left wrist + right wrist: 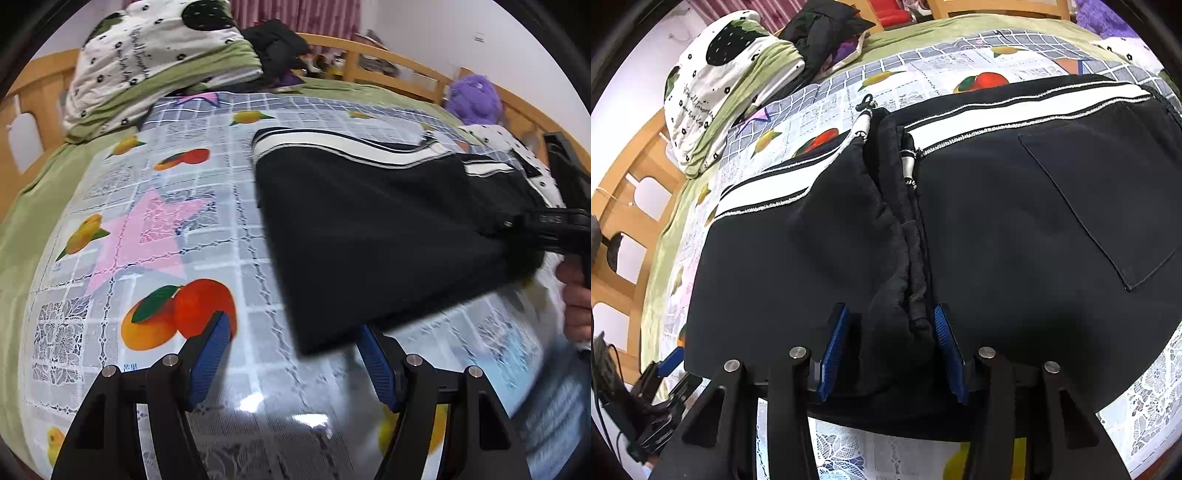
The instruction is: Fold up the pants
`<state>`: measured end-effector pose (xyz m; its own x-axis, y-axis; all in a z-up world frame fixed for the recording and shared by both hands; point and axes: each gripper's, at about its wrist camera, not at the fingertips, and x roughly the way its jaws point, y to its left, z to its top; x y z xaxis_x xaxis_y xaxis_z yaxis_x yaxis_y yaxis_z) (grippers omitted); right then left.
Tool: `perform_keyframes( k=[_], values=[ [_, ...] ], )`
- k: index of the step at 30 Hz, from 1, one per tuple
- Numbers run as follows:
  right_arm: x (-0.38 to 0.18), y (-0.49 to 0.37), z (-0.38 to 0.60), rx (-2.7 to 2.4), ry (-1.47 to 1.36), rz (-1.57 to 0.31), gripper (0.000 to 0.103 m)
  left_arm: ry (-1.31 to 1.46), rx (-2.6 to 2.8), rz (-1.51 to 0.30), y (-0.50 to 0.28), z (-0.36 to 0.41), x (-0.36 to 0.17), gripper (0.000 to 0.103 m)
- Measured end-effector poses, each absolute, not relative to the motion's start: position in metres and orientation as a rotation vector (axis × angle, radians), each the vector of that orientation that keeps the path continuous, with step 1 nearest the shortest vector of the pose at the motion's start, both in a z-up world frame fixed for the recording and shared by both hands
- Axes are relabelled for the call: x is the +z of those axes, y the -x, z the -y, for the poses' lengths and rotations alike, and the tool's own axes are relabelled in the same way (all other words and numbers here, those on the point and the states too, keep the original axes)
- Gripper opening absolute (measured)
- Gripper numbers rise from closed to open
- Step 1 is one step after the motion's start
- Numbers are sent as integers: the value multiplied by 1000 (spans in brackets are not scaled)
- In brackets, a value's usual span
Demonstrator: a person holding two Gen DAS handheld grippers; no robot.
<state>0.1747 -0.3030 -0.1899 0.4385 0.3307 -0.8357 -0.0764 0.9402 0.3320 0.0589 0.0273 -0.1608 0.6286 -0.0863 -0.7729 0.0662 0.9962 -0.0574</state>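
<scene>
Black pants (pixel 388 229) with a white-striped waistband lie folded on the fruit-print tablecloth (pixel 147 229). My left gripper (pixel 295 354) is open and empty, just in front of the pants' near left corner. In the right wrist view the pants (pixel 1015 229) fill the frame, with the back pocket at right and a bunched centre seam. My right gripper (pixel 890 350) is open, its blue pads (pixel 833 354) on either side of the bunched fabric at the near edge. The right gripper's body (pixel 565 221) shows at the far right of the left wrist view.
A folded white-and-green quilt (pixel 155 70) and dark clothes (pixel 277 48) lie at the back of the bed. A purple plush toy (pixel 476 96) sits at the back right. A wooden bed rail (pixel 388 55) runs around. A spotted white cloth (pixel 517 147) lies beyond the pants.
</scene>
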Motion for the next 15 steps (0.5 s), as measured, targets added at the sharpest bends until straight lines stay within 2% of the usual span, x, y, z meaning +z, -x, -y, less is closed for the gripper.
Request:
perform_keyframes(
  k=[8,10,11,12,13,15],
  values=[
    [-194,-178,298,245,-247,-1091,49,-101,-25,-807,-67,14,-170,64],
    [-196,-180,296,247,-261,-1090,49,-2,-9,-793,-71,8,-171,50],
    [-197,-182,297,250,-275,-1092,48,45,8,-783,-70,2,-170,38],
    [-197,-183,299,247,-287,-1092,38,82,10,-770,-69,-4,-168,24],
    [-197,-184,302,242,-293,-1093,25,133,-19,-750,-65,-14,-164,20],
    [-192,-182,313,270,-355,-1076,23,183,-73,-746,-60,-26,-159,15]
  ],
)
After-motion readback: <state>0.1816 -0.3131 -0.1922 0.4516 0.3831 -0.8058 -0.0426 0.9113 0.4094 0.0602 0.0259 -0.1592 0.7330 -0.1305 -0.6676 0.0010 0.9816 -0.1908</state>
